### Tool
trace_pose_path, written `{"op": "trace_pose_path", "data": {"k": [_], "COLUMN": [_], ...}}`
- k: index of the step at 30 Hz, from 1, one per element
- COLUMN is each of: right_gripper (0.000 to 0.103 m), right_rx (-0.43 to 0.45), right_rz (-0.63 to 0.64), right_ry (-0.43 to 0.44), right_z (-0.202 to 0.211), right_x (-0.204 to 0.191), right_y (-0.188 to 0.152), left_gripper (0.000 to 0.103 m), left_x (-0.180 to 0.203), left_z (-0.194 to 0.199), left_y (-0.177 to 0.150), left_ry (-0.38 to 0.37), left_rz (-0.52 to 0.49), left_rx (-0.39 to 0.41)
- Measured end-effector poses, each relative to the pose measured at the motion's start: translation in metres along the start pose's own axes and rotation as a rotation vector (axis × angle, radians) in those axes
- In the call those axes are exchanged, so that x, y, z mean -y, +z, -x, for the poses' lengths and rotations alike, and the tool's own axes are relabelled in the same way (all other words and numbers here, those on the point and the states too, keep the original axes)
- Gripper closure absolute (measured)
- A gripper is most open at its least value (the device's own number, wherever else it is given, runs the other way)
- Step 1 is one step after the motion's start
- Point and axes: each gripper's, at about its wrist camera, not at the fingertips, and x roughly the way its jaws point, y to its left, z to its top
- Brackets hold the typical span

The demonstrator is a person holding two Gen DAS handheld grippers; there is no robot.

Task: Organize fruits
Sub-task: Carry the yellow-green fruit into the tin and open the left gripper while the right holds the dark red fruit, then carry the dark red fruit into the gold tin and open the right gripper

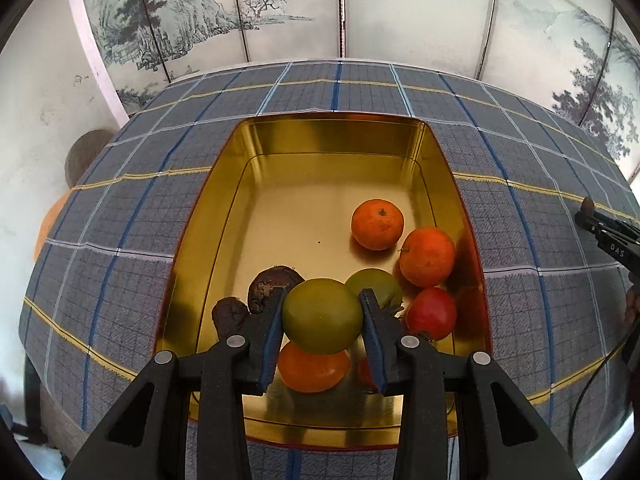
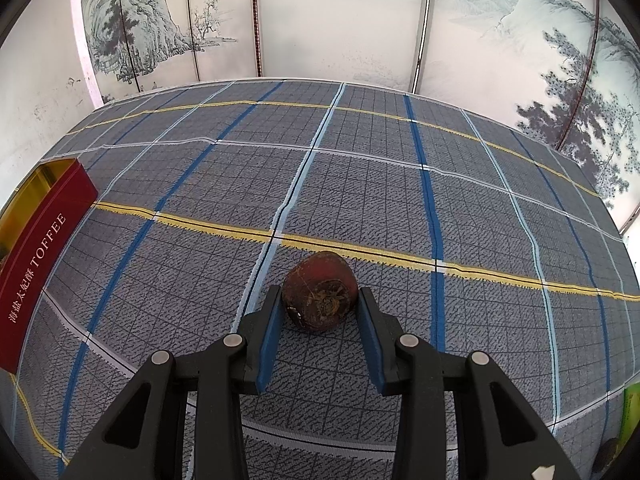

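In the left wrist view, my left gripper (image 1: 322,322) is shut on a green round fruit (image 1: 322,320) and holds it above the near end of a gold tin tray (image 1: 320,136). In the tray lie two oranges (image 1: 377,224) (image 1: 427,257), a red fruit (image 1: 432,314), another green fruit (image 1: 378,284), an orange fruit under the held one (image 1: 314,368) and two dark brown fruits (image 1: 272,282) (image 1: 229,316). In the right wrist view, my right gripper (image 2: 319,312) is open around a dark reddish-brown fruit (image 2: 319,297) lying on the tablecloth; the left pad touches it, the right pad stands just clear.
A grey plaid tablecloth (image 2: 360,184) covers the table. The tin's red side, marked TOFFEE (image 2: 44,248), stands at the left edge of the right wrist view. The right gripper's tip (image 1: 600,228) shows at the right of the left wrist view. A painted folding screen (image 1: 320,8) stands behind.
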Motion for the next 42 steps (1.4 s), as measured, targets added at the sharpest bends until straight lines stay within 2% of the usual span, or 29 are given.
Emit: {"op": "trace_pose_path", "data": {"k": [8, 10, 12, 16, 22, 27, 31, 36, 42], "right_gripper": [0.068, 0.068, 0.068, 0.068, 0.068, 0.068, 0.068, 0.068, 0.069], "right_rx": [0.000, 0.000, 0.000, -0.001, -0.001, -0.001, -0.001, -0.001, -0.001], "right_rz": [0.000, 0.001, -0.001, -0.002, -0.003, -0.001, 0.000, -0.004, -0.001], "right_ry": [0.000, -0.001, 0.001, 0.003, 0.003, 0.001, 0.000, 0.004, 0.000], "right_z": [0.000, 0.000, 0.000, 0.000, 0.000, 0.000, 0.000, 0.000, 0.000], "right_x": [0.000, 0.000, 0.000, 0.000, 0.001, 0.000, 0.001, 0.001, 0.001], "right_y": [0.000, 0.000, 0.000, 0.000, 0.000, 0.000, 0.000, 0.000, 0.000], "left_gripper": [0.064, 0.061, 0.054, 0.052, 0.049, 0.044, 0.043, 0.042, 0.042], "left_x": [-0.003, -0.002, 0.000, 0.003, 0.003, -0.008, -0.025, -0.046, -0.047], "left_z": [0.001, 0.002, 0.003, 0.005, 0.023, 0.043, 0.053, 0.053, 0.060], "left_y": [0.000, -0.001, -0.002, -0.003, -0.004, -0.013, -0.027, -0.040, -0.034], "left_ry": [-0.017, -0.022, -0.008, -0.015, -0.038, -0.037, -0.005, 0.072, 0.131], "left_rz": [0.000, -0.008, -0.025, -0.042, -0.040, 0.004, 0.047, 0.078, 0.042], "left_rx": [-0.005, 0.000, 0.004, 0.003, 0.046, 0.098, 0.116, 0.119, 0.154]}}
